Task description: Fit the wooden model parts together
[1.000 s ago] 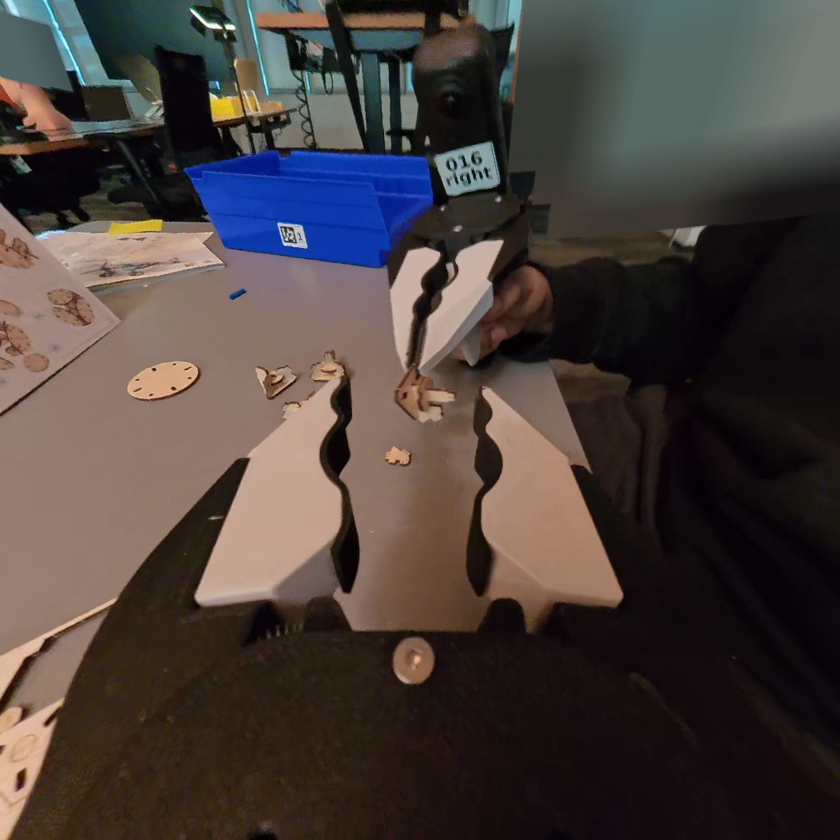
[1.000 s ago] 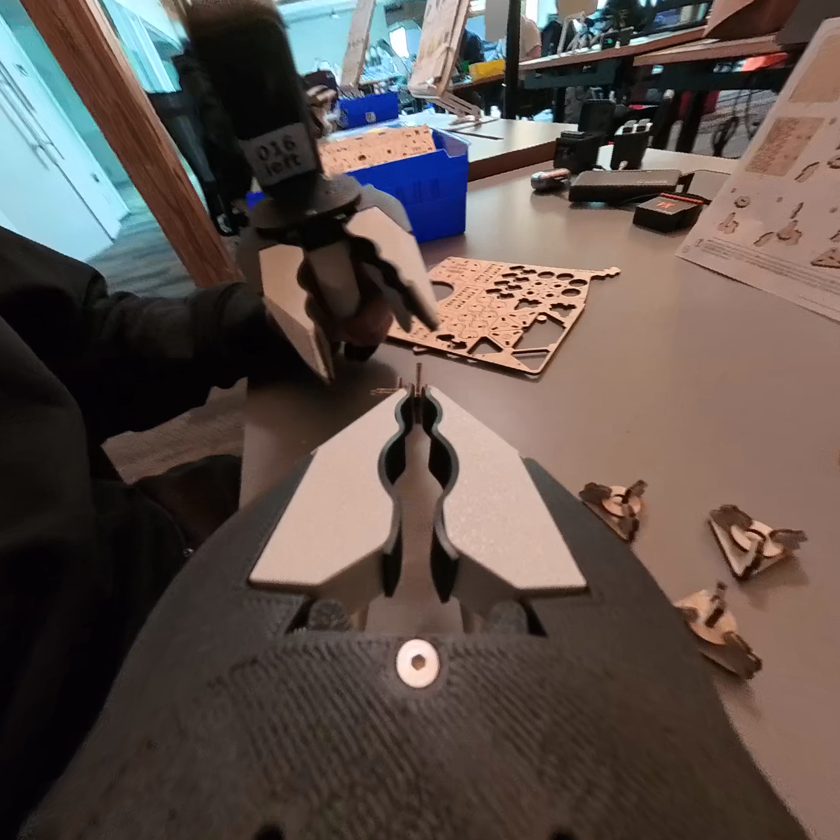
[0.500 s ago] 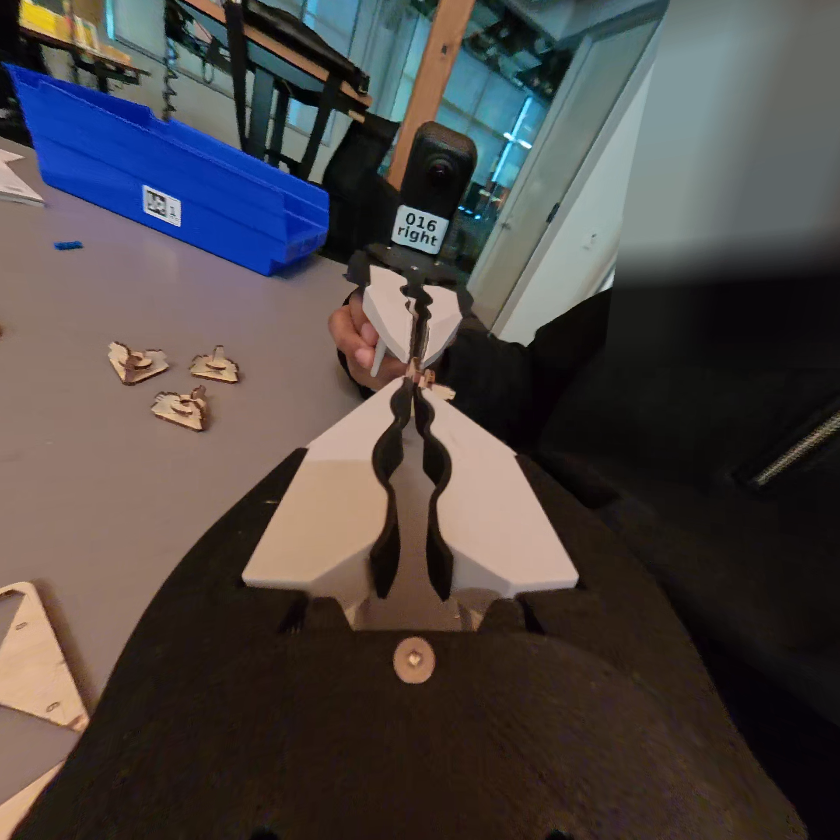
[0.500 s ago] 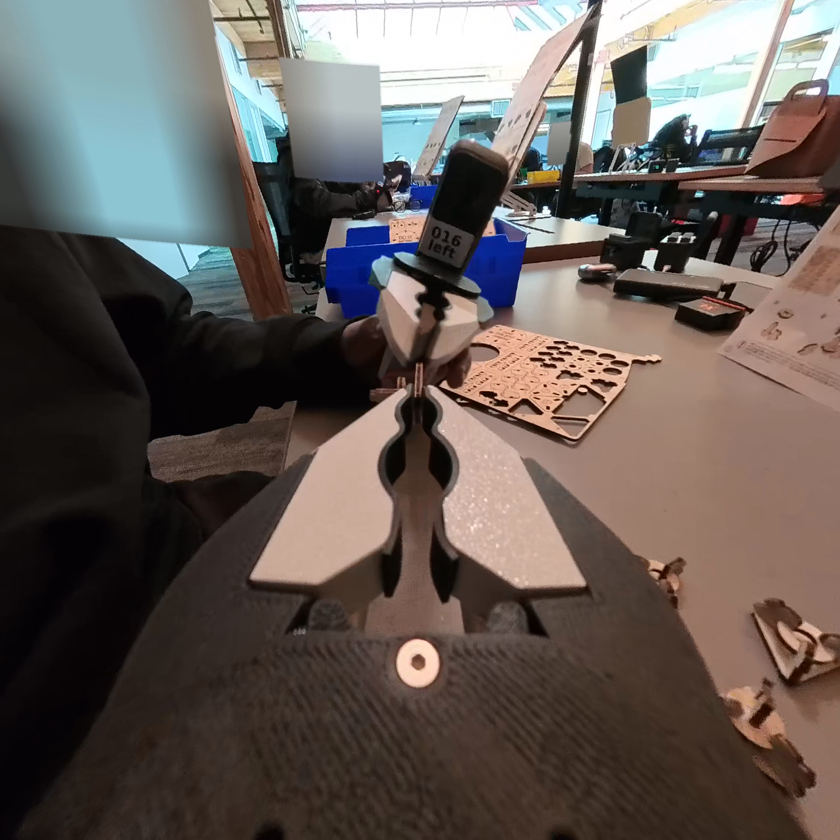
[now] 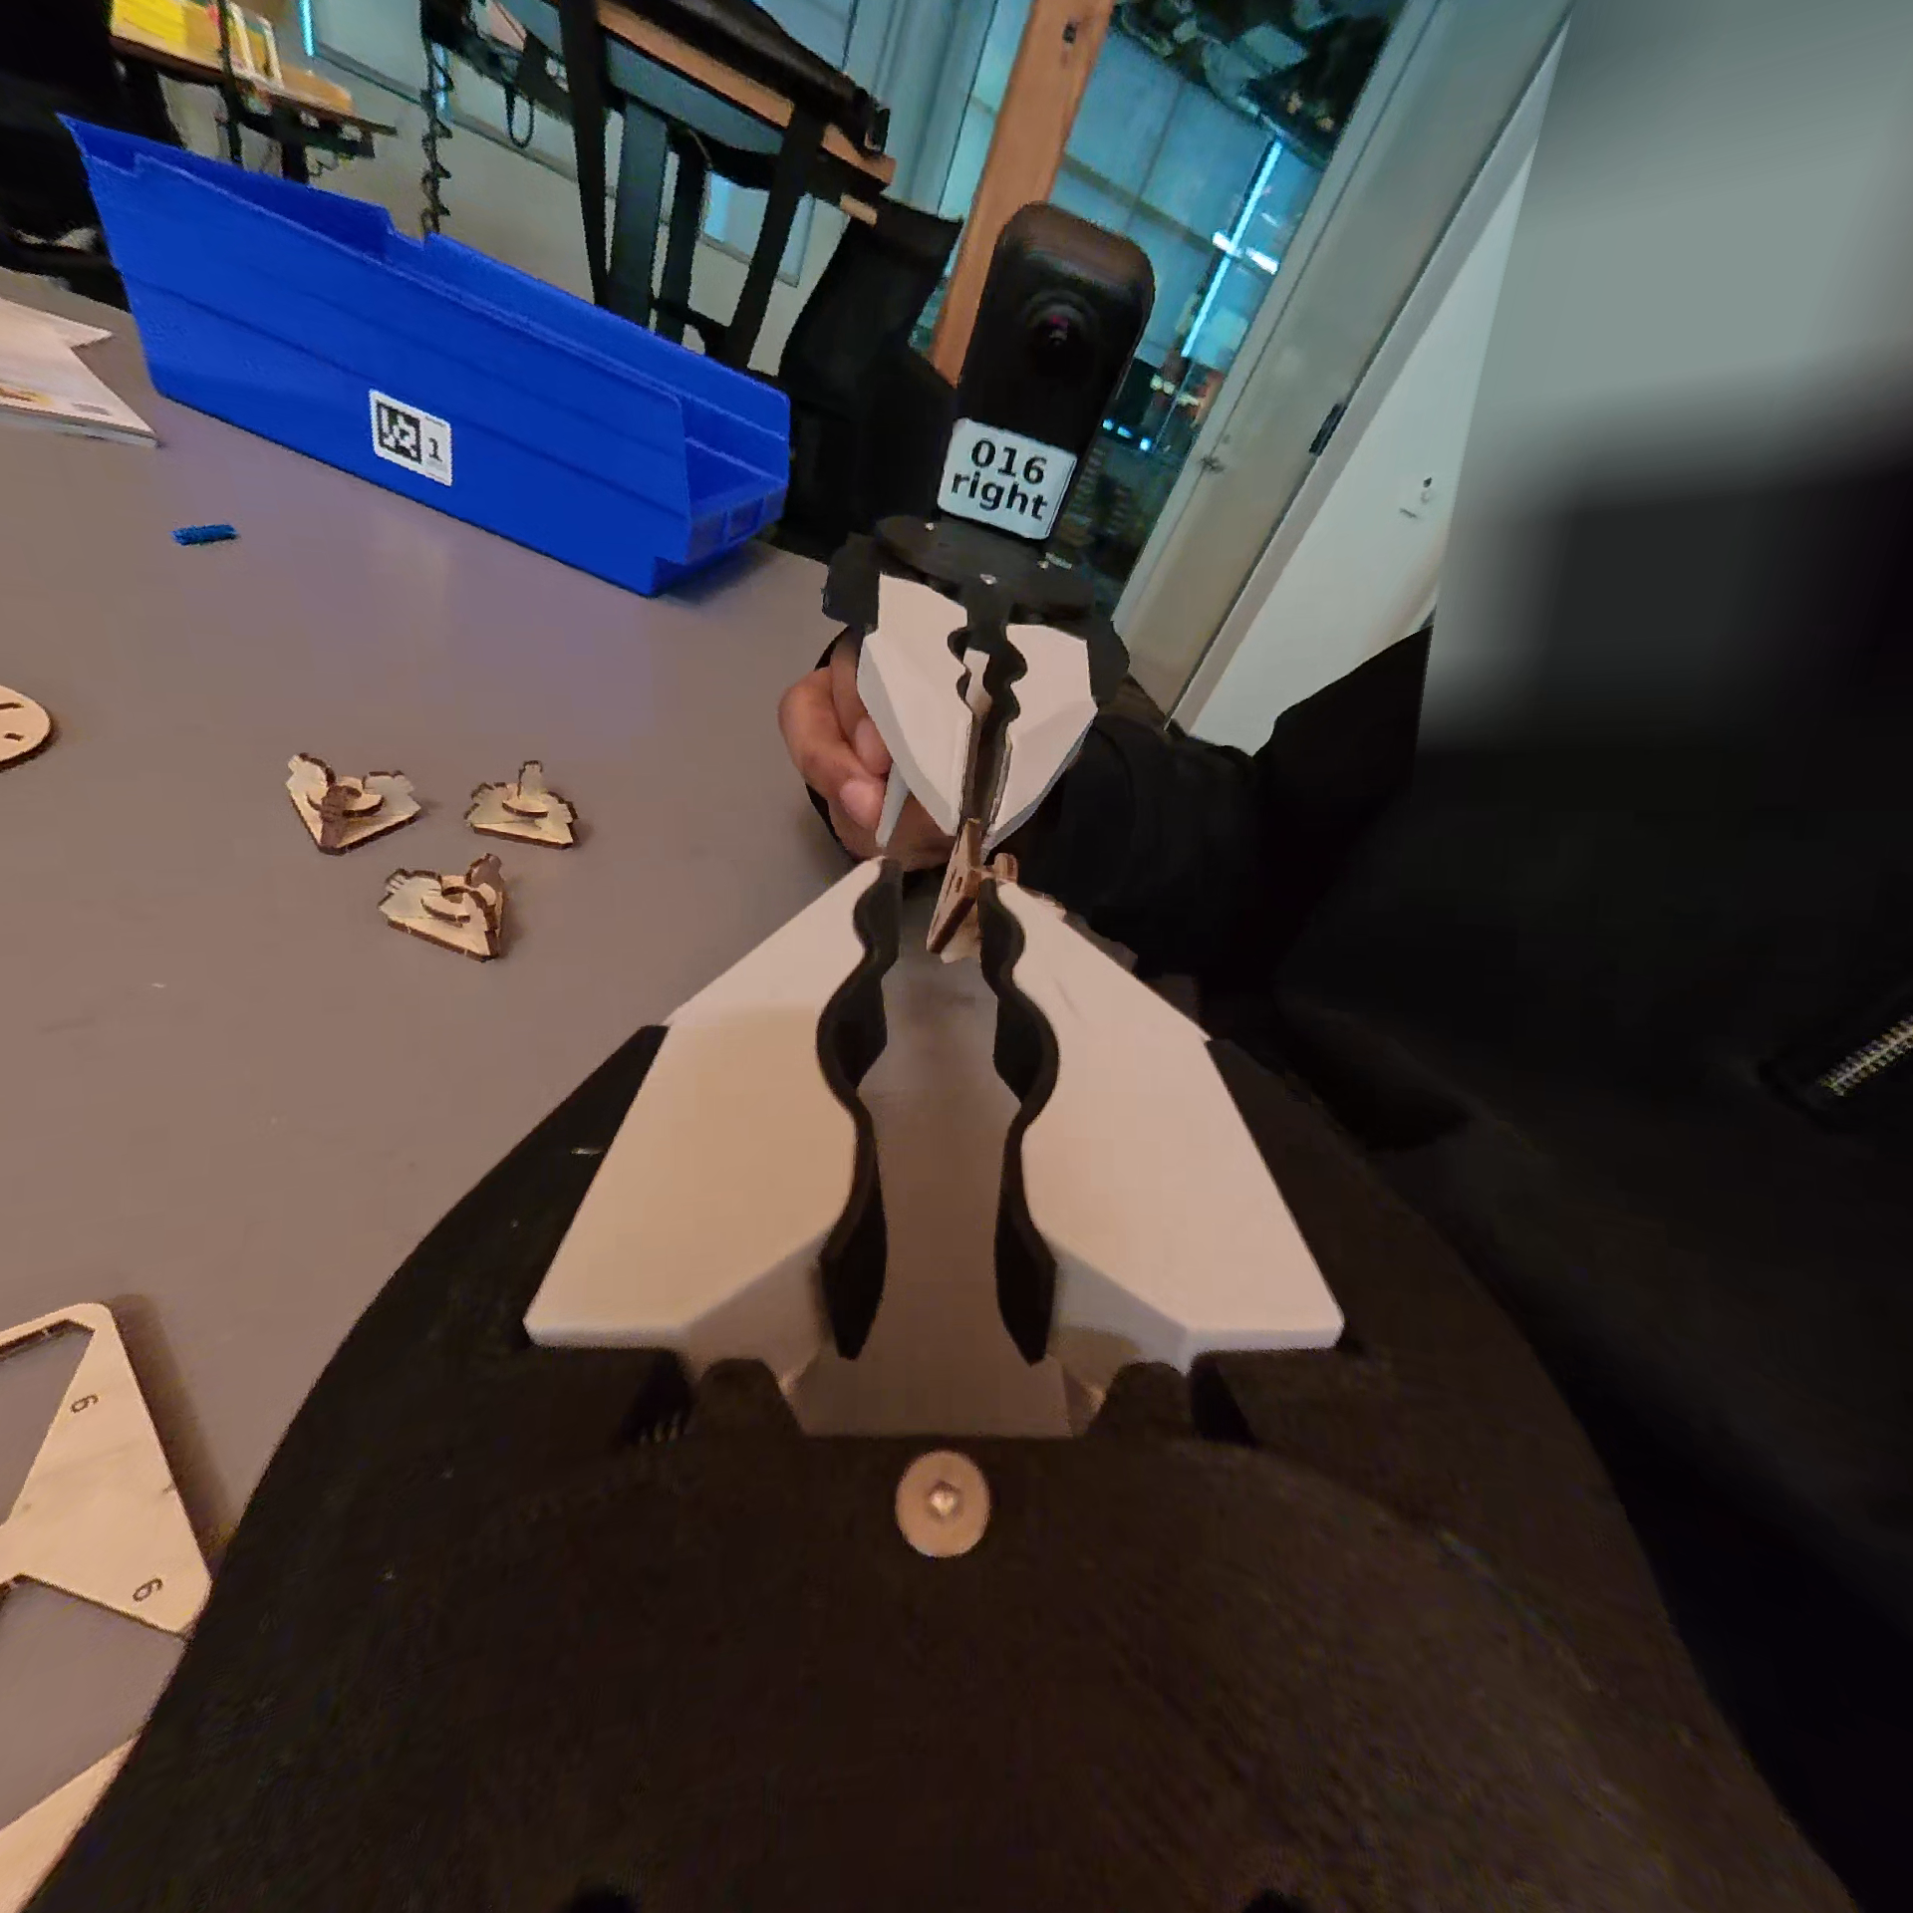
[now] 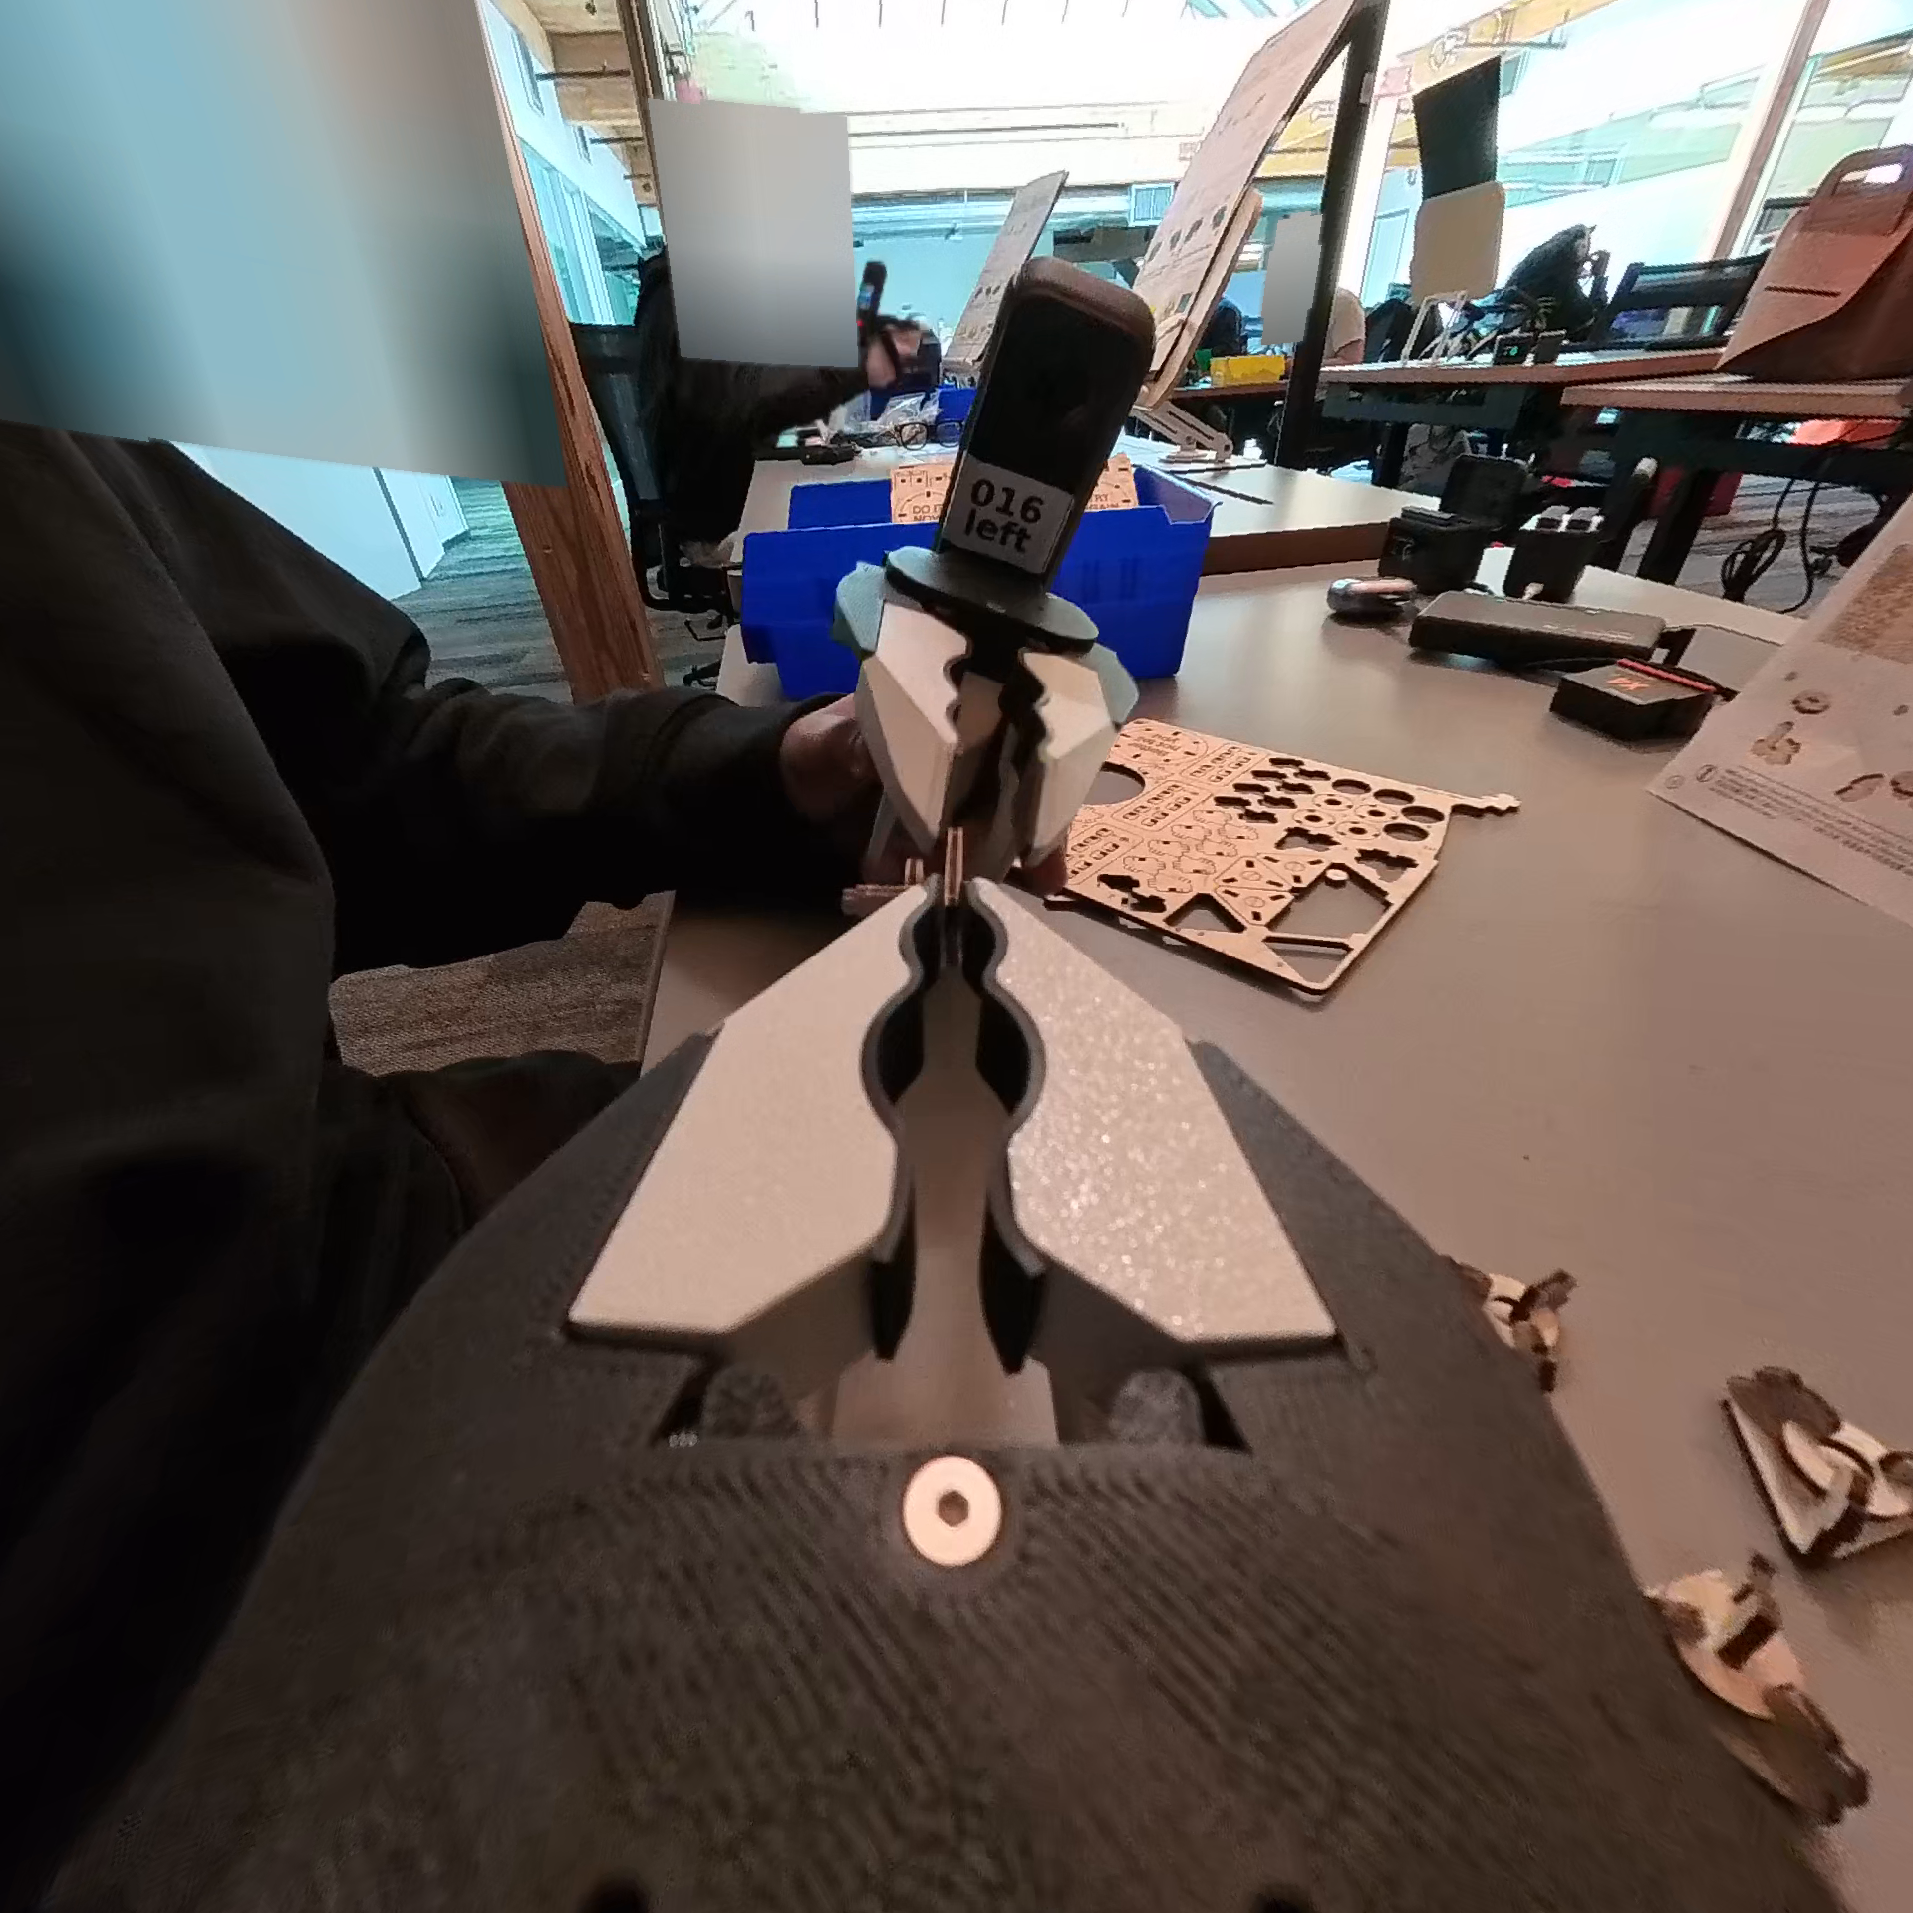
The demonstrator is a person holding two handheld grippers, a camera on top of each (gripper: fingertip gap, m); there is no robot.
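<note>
Two handheld tongs meet tip to tip over the near edge of a grey desk [image 5: 311,1087], sharing one small plywood piece.

The right tongs [image 6: 949,899] are pressed together, pinching a thin, pale laser-cut wooden piece [image 5: 958,899] edge-on, its cut edges scorched brown. The left tongs [image 5: 937,890] stand slightly spread around the same piece; one black wavy pad lies against it, the other stands clear, so they do not grip it. Three small assembled triangular wooden parts [image 5: 445,909] lie apart toward the desk's middle. A flat plywood sheet with punched-out shapes [image 6: 1273,859] lies further in, and a glossy blue plastic bin [image 5: 414,383] sits by the far edge.
</note>
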